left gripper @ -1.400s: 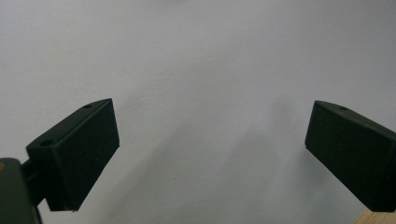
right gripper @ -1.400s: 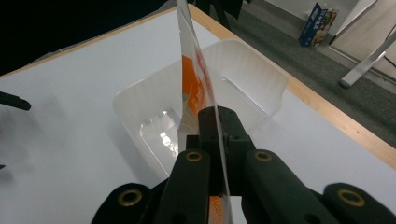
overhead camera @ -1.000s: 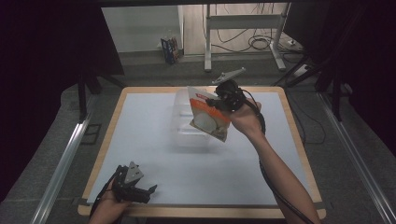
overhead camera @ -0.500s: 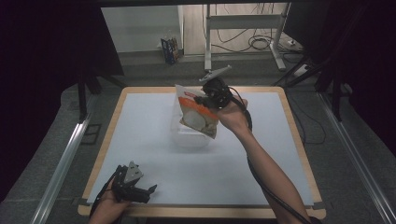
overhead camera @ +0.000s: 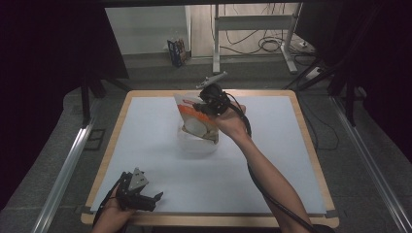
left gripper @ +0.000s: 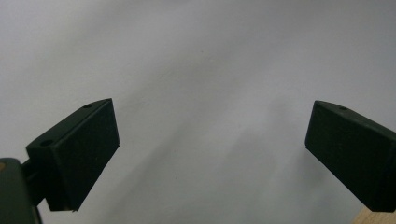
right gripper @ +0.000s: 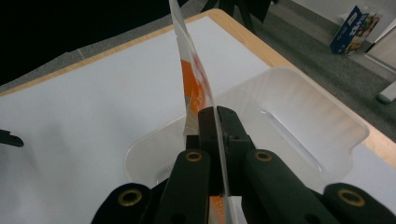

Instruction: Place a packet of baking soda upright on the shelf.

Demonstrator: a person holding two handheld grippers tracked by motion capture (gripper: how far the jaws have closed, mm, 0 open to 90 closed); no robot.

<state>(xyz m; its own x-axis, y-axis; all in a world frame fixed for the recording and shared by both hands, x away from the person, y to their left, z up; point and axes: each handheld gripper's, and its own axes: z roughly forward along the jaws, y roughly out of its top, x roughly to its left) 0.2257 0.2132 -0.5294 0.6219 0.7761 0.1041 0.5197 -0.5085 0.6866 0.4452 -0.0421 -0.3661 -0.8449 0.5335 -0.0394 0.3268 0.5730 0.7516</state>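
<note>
Right gripper [right gripper: 215, 140] clamped tight on edge of flat orange-and-white packet [overhead camera: 197, 121], jaws closed with sheet pinched between. Packet held upright above clear plastic tub [right gripper: 299, 116], lower part seemingly just inside tub. Looks light, thin, floppy, glossy film likely slippery; best gripped at stiffer sealed edge. Left gripper [overhead camera: 141, 196] well apart from tub, at near table edge, jaws spread wide, empty.

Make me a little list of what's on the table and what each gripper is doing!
table: white top, wooden rim
tub: clear plastic tub, near the middle
packet: orange and white packet, held above the tub
right gripper: right gripper shut on the packet's edge
left gripper: left gripper open, low over the near left corner
</note>
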